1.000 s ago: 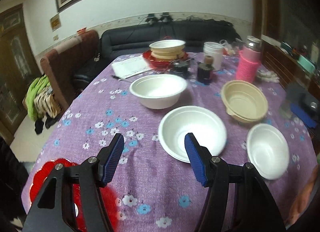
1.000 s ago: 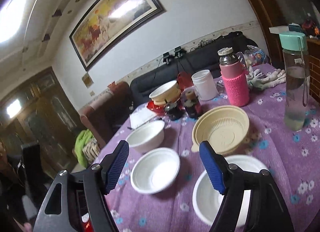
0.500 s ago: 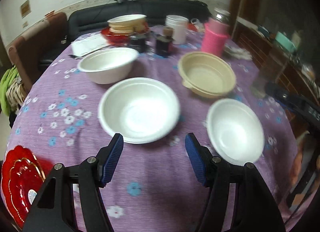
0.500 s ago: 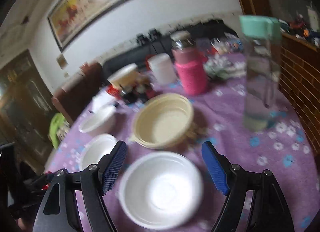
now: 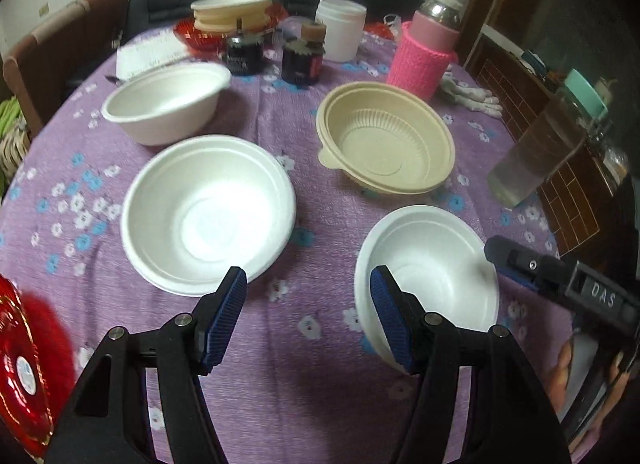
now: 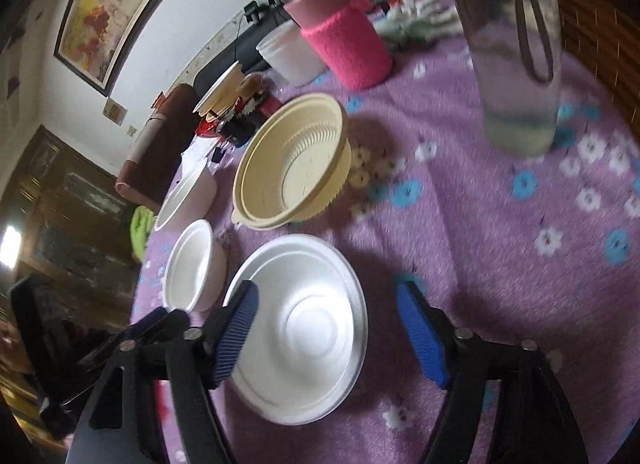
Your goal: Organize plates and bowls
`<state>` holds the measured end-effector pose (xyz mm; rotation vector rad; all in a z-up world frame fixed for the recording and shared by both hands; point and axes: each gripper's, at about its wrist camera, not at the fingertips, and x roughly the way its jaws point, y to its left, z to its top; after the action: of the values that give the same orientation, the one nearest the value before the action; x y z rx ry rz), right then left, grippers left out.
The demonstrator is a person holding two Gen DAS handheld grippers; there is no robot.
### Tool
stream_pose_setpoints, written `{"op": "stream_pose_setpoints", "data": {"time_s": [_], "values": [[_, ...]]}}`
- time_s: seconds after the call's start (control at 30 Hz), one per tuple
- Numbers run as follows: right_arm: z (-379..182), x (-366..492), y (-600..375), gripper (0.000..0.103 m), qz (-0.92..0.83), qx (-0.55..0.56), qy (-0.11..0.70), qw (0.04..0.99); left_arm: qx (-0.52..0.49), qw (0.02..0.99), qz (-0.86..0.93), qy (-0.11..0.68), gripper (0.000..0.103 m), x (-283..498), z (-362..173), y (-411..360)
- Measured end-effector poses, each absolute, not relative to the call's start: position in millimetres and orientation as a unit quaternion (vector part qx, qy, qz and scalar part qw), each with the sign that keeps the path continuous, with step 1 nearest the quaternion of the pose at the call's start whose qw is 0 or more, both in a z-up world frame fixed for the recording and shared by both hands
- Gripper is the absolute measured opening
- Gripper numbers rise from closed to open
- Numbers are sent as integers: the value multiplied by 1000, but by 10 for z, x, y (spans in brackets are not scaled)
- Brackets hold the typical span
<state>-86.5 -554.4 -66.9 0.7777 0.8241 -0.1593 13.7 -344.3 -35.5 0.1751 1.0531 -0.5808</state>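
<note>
the small white bowl (image 6: 304, 328) sits low centre in the right view, between the right tool (image 6: 326, 338) pads, which have just been closing without touching it. it looks light, thin, easily crushed; pinch the rim. left tool (image 5: 306, 318) hangs released, empty.

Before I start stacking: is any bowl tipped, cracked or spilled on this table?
Nothing stands out. The three white bowls and the beige bowl all sit upright and empty on the purple cloth, apart from one another, with no spill or crack visible. The far stack is too blurred to judge.
</note>
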Motion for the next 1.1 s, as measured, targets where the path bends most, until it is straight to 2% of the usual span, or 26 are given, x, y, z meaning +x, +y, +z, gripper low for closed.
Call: {"op": "stream_pose_setpoints", "data": {"time_s": [0.3,0.77,1.1], "values": [[-825,-835,-5603,48,-76,415,414,806,39,783,-276,557,63,235,-580,-3529],[-874,-817,-5649,46,-92,435,415,794,30,773,-271,572,63,332,-675,-3645],[-921,-789,-5640,40,-100,434,425,788,39,768,-286,572,63,274,-681,-3743]]}}
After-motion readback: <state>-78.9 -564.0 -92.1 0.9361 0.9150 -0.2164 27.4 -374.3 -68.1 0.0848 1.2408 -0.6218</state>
